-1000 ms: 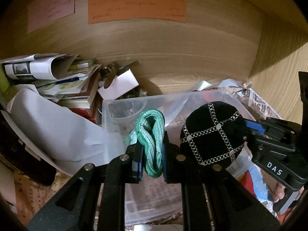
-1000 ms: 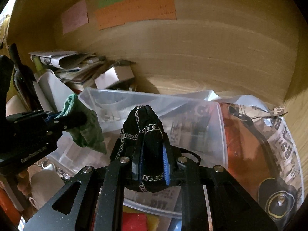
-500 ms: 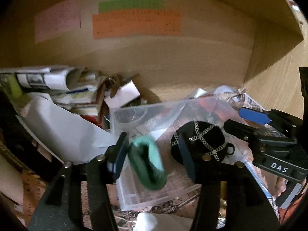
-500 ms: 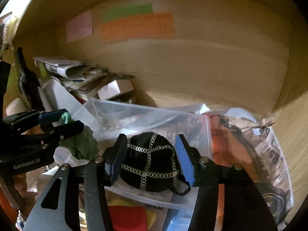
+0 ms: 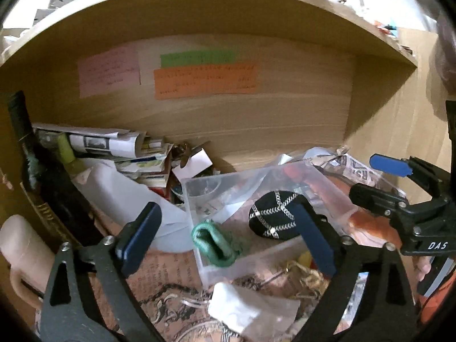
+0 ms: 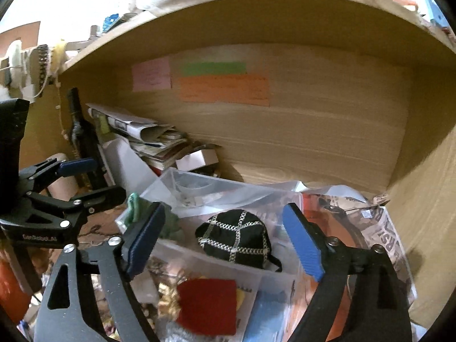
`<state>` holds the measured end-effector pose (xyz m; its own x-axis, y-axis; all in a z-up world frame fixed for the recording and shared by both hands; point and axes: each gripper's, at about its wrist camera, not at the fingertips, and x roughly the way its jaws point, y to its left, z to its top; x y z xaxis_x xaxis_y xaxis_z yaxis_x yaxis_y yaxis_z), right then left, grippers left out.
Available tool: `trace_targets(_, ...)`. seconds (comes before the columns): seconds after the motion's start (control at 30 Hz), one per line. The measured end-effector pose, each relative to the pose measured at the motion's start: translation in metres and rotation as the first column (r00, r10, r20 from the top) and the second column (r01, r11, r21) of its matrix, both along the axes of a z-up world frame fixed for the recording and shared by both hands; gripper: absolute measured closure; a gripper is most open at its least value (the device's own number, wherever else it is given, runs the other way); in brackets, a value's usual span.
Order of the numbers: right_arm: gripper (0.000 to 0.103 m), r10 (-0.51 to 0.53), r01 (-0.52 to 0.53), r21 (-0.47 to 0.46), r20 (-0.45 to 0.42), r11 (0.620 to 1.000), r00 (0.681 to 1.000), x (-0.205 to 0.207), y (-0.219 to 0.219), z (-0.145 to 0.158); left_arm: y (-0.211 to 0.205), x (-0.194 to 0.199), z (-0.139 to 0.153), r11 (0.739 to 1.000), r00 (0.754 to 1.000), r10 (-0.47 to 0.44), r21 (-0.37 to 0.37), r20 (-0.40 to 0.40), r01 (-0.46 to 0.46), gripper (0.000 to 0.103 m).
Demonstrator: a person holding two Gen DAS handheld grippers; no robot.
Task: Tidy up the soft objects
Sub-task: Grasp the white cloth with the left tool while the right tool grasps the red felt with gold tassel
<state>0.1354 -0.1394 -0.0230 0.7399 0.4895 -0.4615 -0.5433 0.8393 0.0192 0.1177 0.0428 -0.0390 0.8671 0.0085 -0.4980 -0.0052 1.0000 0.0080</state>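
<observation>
Clear plastic, thin-walled and a little flexible by the look of it: the bin point(image 5: 256, 253) sits on the cluttered shelf with both soft things lying in it. Largest of the two is the black cap point(image 6: 236, 240), a rounded knit piece crossed with silver chain. I judge it light and squashy, with the chain liable to snag or slip under a pad, so I would pinch a fold of cloth at the rim, not the metal. The green cloth point(image 5: 216, 242) is smaller, a rolled ribbed bundle in the bin's near-left corner, well apart from the cap. It should be featherlight and compress to nothing, so I would take it across the thick of the roll.

A second ago each was clamped in its own gripper above the bin; half a second ago the fingers were opening around them. Now my left gripper point(image 5: 225, 238) stands wide apart and holds nothing, with the green cloth down below it, and my right gripper point(image 6: 223, 240) is likewise spread wide and bare, with the cap resting in the bin between and beyond its fingers.
</observation>
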Motion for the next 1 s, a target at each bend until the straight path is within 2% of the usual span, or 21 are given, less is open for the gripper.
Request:
trace_targets(0.17, 0.018, 0.009, -0.009, -0.009, -0.023, 1.0, 1.0, -0.013, -0.001, -0.012, 0.004, -0.012, -0.012, 1.0, 0.999, -0.006, -0.006, -0.038, 0.005, 0.004)
trace_targets(0.37, 0.018, 0.017, -0.019, -0.019, -0.105, 1.0, 0.994, -0.019, -0.002, -0.037, 0.006, -0.02, -0.038, 1.0, 0.994, -0.006, -0.028, -0.11, 0.002, 0.004)
trace_targets(0.7, 0.018, 0.057, -0.077, -0.075, -0.242, 0.994, 0.969, -0.016, 0.011, -0.08, 0.0, -0.018, -0.084, 0.996, 0.971, -0.041, -0.087, -0.237, 0.021, 0.004)
trace_targets(0.9, 0.018, 0.049, -0.079, -0.086, -0.311, 0.993, 0.949, -0.005, 0.007, -0.097, -0.002, -0.012, -0.099, 0.994, 0.961, -0.056, -0.107, -0.27, 0.028, 0.004)
trace_targets(0.97, 0.018, 0.048, -0.077, -0.072, -0.337, 0.994, 0.94, -0.001, 0.005, -0.102, -0.002, -0.011, -0.102, 0.992, 0.961, -0.062, -0.124, -0.268, 0.029, 0.011)
trace_targets(1.0, 0.018, 0.046, -0.074, -0.07, -0.344, 0.995, 0.938, 0.001, 0.004, -0.103, -0.003, -0.009, -0.103, 0.991, 0.96, -0.066, -0.129, -0.27, 0.032, 0.02)
